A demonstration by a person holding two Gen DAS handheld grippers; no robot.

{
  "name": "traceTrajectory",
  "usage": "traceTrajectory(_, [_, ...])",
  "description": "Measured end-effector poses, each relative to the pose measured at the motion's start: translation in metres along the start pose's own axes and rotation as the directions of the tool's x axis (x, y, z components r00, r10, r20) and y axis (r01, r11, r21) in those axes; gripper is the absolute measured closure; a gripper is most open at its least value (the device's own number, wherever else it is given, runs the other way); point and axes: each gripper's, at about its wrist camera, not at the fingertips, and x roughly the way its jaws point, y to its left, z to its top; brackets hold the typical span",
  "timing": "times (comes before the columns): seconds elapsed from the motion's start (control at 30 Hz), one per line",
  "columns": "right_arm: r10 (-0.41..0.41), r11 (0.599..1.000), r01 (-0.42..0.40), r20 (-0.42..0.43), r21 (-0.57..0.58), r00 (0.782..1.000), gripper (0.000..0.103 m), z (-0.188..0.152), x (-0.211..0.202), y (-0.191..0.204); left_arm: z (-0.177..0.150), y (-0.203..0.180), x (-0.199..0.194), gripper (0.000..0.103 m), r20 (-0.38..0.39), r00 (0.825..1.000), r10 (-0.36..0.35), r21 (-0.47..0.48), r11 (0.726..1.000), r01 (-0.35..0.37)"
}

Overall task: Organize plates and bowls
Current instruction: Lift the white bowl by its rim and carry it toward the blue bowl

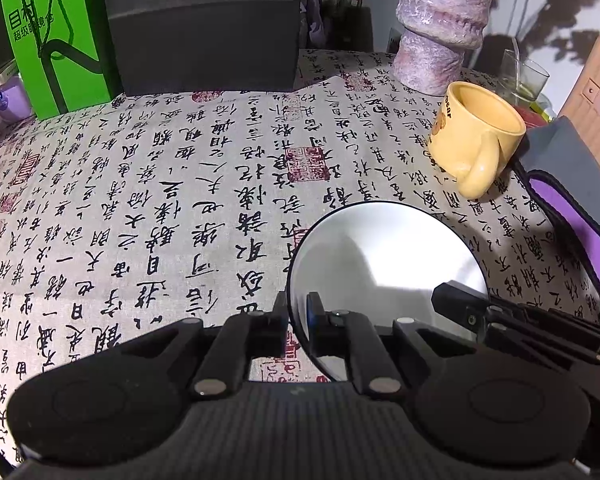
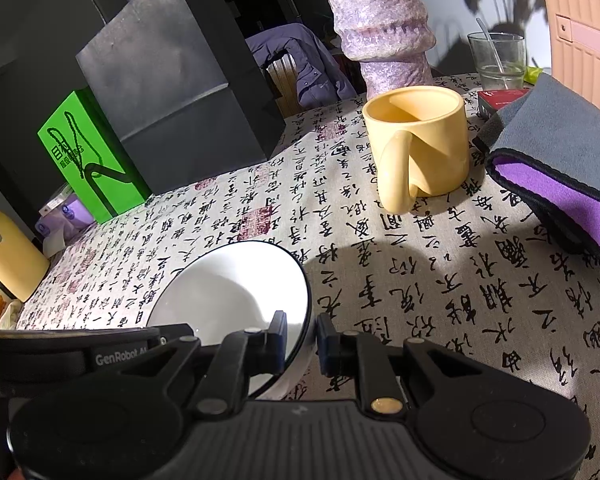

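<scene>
Yellow mug (image 2: 418,140) upright on calligraphy-print tablecloth (image 1: 160,216); behind, black paper bag (image 2: 180,80), green box (image 1: 58,36), purple vase (image 2: 380,24), possibly empty drinking glass (image 2: 498,58).

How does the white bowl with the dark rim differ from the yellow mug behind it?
The white dark-rimmed bowl is wide, shallow and handleless; the yellow ceramic mug is tall, narrow and has a thick handle. The bowl is gripped at opposite rim edges by the left gripper and right gripper; the mug stands untouched. Both look empty.

Bowl (image 1: 384,264) near edge hidden behind gripper fingers; green bag (image 1: 56,40) top cut off; purple vase (image 2: 384,28) top cropped.
</scene>
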Motion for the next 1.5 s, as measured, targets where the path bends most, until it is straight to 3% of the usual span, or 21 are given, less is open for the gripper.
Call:
traceTrajectory(0.9, [0.002, 1.000, -0.002, 0.028, -0.001, 1.000, 0.090, -0.002, -0.007, 0.003, -0.002, 0.001, -0.015, 0.093, 0.024, 1.000, -0.015, 0.008, 1.000, 0.015])
traceTrajectory(1.5, [-0.010, 0.999, 0.014, 0.063, -0.050, 0.998, 0.092, -0.001, -0.028, 0.030, -0.006, 0.011, -0.046, 0.093, 0.067, 0.997, -0.025, -0.004, 1.000, 0.025])
